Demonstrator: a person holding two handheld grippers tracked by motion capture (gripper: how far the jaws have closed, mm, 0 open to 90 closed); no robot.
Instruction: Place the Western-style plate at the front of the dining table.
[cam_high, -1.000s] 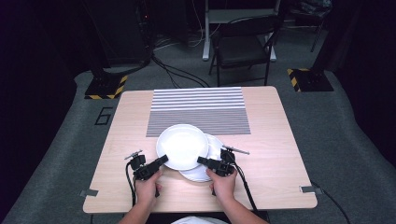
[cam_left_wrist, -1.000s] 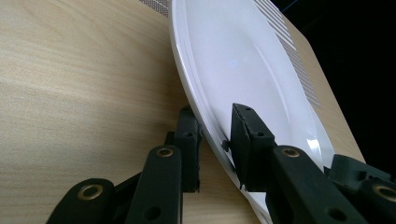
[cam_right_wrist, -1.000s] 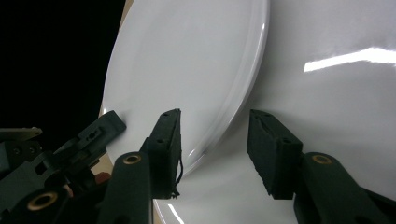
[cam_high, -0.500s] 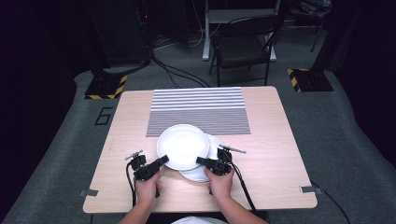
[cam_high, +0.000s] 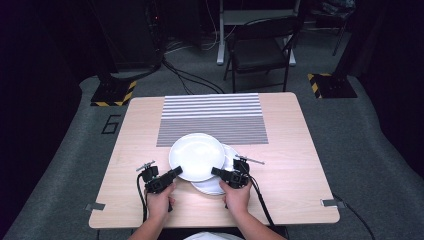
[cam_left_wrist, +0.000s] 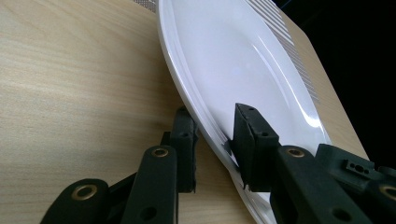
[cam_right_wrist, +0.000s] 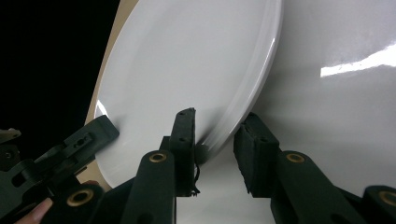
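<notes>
While both sets of jaws clench the rim of the upper plate (cam_high: 196, 156), the left gripper (cam_high: 171, 174) bites at its seven o'clock edge and has just eased slightly, and the right gripper (cam_high: 218, 173) bites at its four o'clock edge. The upper plate overlaps a lower plate (cam_high: 222, 186) lying at its four o'clock on the counter (cam_high: 300, 150), near the striped mat (cam_high: 212, 117) at twelve o'clock.
</notes>
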